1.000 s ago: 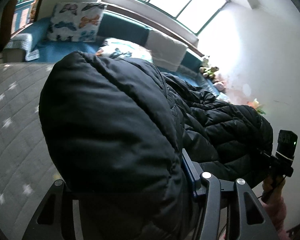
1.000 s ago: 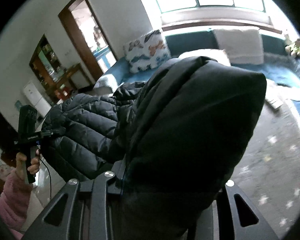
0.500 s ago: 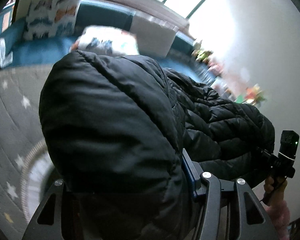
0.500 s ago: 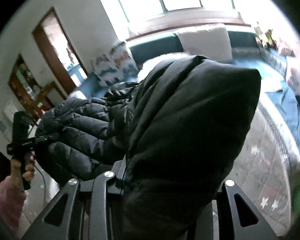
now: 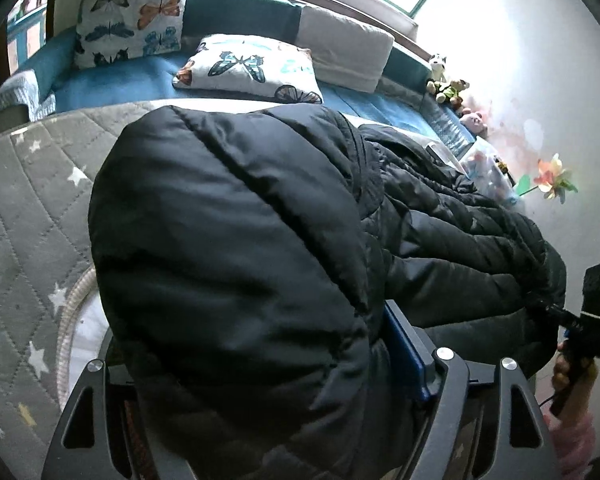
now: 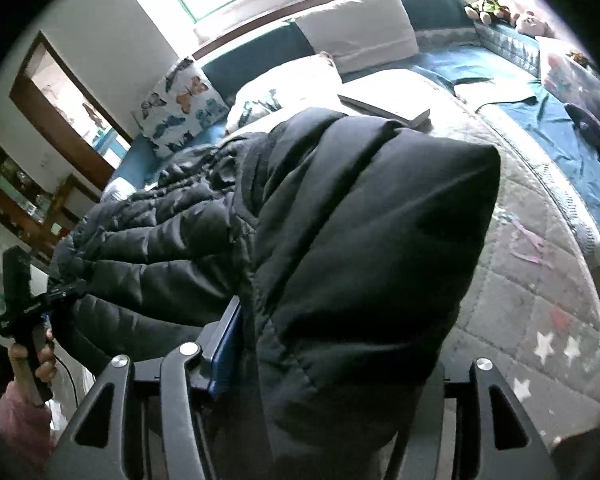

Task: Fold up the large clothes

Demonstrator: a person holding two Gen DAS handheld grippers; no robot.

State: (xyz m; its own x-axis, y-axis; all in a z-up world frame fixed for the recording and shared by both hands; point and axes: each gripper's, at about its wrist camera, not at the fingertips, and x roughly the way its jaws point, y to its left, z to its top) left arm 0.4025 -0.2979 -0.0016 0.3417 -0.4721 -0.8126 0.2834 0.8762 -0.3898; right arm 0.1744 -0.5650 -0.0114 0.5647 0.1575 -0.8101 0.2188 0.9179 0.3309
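Black puffer jacket stretched between both grippers over the bed, prob. to lay it flat for folding. Left gripper and right gripper have just been opening w/ jacket bulk between the jaws; can't tell if pads grip.

The jacket bulges between my left fingers, over the quilt; pillows lie beyond; my right gripper lies rightward.

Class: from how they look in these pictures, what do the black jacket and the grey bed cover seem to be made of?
Black jacket: probably a thin synthetic shell over padding; it has a soft sheen and puffy stitched channels.
Grey bed cover: seemingly quilted matte cloth, with diamond stitching and white stars. Its fibre cannot be told.
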